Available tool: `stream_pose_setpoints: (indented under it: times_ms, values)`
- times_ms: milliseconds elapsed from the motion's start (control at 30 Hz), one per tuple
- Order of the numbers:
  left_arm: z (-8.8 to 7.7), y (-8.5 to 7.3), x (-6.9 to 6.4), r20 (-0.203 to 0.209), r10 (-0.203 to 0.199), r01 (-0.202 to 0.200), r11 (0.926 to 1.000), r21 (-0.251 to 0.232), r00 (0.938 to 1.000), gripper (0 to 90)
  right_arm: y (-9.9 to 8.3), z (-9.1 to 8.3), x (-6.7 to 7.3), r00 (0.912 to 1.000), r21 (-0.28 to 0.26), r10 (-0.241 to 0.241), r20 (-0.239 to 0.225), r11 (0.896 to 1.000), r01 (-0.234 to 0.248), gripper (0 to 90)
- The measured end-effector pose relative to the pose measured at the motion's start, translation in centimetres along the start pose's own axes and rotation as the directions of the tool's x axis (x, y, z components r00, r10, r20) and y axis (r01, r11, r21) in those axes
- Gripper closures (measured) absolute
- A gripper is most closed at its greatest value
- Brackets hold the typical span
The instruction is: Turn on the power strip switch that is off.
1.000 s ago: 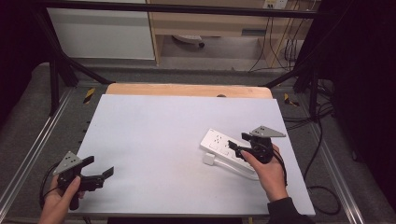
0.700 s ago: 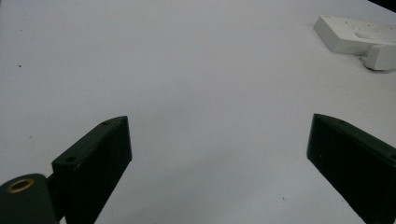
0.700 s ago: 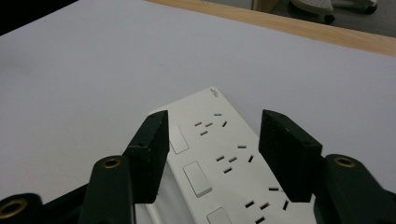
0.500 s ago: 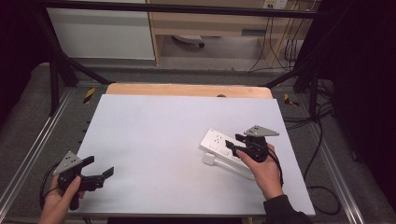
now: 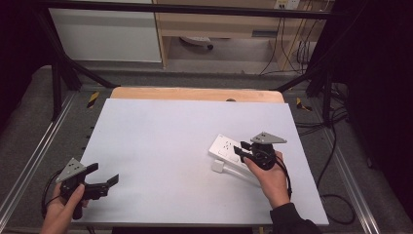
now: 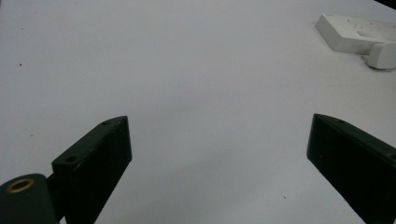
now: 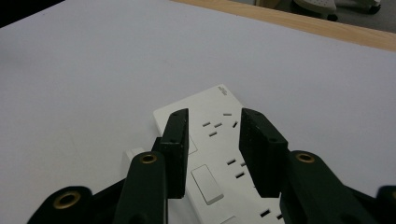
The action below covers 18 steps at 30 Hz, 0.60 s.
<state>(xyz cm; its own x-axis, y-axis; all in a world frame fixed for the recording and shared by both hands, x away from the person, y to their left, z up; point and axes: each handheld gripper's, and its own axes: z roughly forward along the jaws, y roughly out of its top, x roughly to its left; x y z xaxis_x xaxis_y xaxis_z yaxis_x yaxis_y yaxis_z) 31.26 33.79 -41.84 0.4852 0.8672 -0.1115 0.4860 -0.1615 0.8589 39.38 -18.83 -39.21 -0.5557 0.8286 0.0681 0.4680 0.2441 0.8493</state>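
Note:
A white power strip (image 5: 223,146) lies flat on the right half of the white table (image 5: 165,141), with a small white plug (image 5: 217,166) beside its near edge. My right gripper (image 5: 238,148) hovers over the strip, pointing left. In the right gripper view the right gripper (image 7: 212,116) has its jaws a narrow gap apart, with nothing between them, above the power strip's (image 7: 218,101) sockets and a rocker switch (image 7: 206,183). My left gripper (image 5: 103,173) rests at the table's near left corner. The left gripper (image 6: 219,126) is wide open and empty, and the power strip (image 6: 350,32) lies far off.
A wooden strip (image 5: 195,93) runs along the table's far edge. Black frame bars (image 5: 63,73) and metal rails (image 5: 29,161) flank the table. Cables (image 5: 331,161) hang off the right side. Shelving and a white cabinet (image 5: 107,34) stand behind.
My right gripper has moved a little to the left, further over the power strip. The left gripper and the strip have stayed put.

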Motion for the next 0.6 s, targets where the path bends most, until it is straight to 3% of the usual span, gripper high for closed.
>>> stream_pose_setpoints:
  times_ms: [600]
  values:
    - [0.0, 0.0, 0.0, -0.002, 0.003, -0.003, 1.0, 0.004, 1.0, 6.5, -1.8, 1.0, 0.1, 1.0, 0.018, 0.005, 0.005, 1.0, -0.005, 74.3]
